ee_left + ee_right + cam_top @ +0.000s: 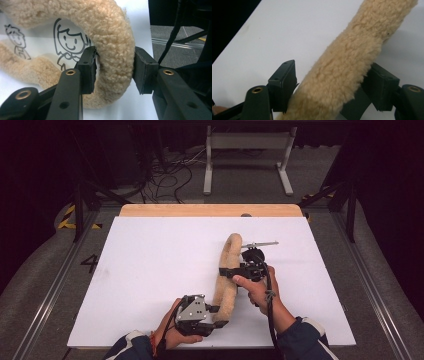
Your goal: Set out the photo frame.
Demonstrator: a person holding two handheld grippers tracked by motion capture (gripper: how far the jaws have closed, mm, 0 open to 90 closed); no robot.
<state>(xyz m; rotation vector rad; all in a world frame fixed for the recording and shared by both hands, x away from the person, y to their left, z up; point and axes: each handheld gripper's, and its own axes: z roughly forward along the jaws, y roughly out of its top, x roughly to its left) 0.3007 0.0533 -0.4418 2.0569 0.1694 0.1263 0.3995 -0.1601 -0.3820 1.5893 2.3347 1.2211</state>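
**Fleece strip gripped at two points along its length**

The fleece strip (227,275) is seen just right of the middle of the high view, laid on the white table (150,270), its long axis running from the lower centre of the frame up toward the centre, with a curl at the top end. It is held at two places. Its lower end is pinched by the left gripper (212,309), at the bottom centre of the frame; in the left gripper view the fingers (87,70) are pressed against both sides of the fleece (112,50), where the strip bends round in a loop, and line-drawn cartoon figures (67,42) are seen on the white inner face behind it. Higher up, about midway along the strip, the right gripper (227,271) is brought in from the right side, across the long axis; in the right gripper view the fingers (283,82) are closed onto the strip (347,65), which passes diagonally between them toward the upper right of that frame.

So the strip is spanned between the two grips, one below the other in the high view, and the stretch between them lies nearly straight. The upper curled end is left free beyond the right gripper, which is the nearer one to it. Any straightening or folding would be judged to turn on that free end, with the lower grip serving as the anchor.
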